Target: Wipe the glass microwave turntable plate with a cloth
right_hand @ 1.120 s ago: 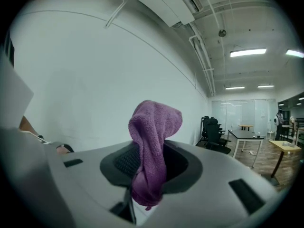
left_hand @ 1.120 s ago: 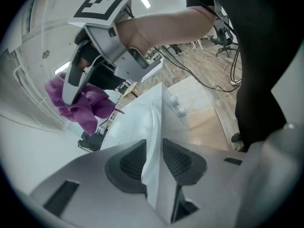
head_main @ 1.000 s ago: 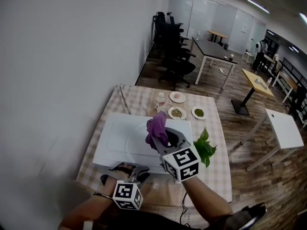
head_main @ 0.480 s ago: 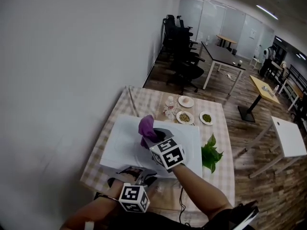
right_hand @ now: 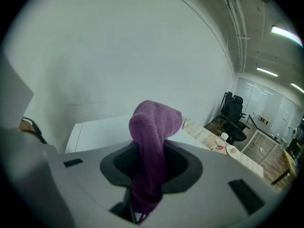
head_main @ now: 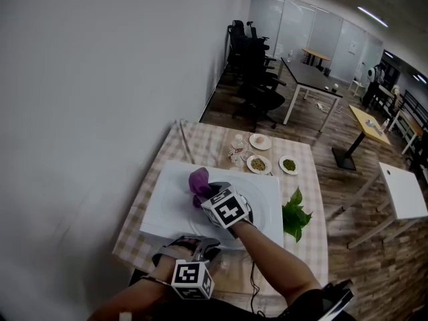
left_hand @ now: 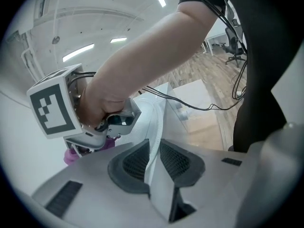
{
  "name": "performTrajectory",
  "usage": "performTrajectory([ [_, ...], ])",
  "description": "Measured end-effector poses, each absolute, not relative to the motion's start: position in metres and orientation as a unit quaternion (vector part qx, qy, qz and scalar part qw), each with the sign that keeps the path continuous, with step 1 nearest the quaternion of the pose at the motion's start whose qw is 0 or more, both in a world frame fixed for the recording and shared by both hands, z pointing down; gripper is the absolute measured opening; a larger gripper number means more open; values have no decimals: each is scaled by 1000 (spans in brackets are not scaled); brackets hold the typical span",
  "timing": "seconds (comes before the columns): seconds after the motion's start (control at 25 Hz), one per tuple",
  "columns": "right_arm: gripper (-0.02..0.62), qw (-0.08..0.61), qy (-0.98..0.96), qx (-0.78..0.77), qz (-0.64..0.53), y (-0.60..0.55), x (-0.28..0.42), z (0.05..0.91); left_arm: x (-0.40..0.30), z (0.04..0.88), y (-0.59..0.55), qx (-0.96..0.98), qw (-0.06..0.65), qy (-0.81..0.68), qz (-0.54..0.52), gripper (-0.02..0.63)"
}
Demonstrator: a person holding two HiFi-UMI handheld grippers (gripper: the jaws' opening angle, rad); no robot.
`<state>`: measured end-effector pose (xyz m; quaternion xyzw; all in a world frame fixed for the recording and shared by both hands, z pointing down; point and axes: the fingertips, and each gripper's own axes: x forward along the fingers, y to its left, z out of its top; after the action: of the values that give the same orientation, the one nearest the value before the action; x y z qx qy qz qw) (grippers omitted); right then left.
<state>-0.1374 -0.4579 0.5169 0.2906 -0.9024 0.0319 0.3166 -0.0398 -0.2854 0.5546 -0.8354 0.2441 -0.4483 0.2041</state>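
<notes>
Wipe is looking barely started; the whole turntable plate [head_main: 258, 207] is remaining.
Left tool [left_hand: 154, 159], jaws just closing, is pinching its rim on the white appliance [head_main: 167, 202]; right tool [right_hand: 149, 171] is clamping the purple cloth [right_hand: 155, 123] over it.

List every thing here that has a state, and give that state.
Left gripper, jaws just closed further, clamped on the glass plate's near rim.
Right gripper, jaws shut on the purple cloth.
Glass plate, lying on the white top.
Purple cloth, bunched, sticking out past the jaws.
</notes>
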Motion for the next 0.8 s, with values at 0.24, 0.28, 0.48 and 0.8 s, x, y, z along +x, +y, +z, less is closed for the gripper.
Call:
performTrajectory([
  [0.24, 121, 315, -899, 299, 48, -460, -124, 517, -40, 555, -284, -832, 191, 250, -458, 77],
  [0.28, 120, 315, -898, 302, 48, -460, -121, 516, -40, 555, -284, -832, 190, 249, -458, 77],
  [0.48, 123, 310, -892, 323, 58, -468, -99, 517, -40, 557, -285, -830, 185, 258, -459, 77],
  [0.8, 126, 297, -874, 376, 77, -482, -49, 514, -40, 556, -285, -828, 178, 263, -463, 80],
])
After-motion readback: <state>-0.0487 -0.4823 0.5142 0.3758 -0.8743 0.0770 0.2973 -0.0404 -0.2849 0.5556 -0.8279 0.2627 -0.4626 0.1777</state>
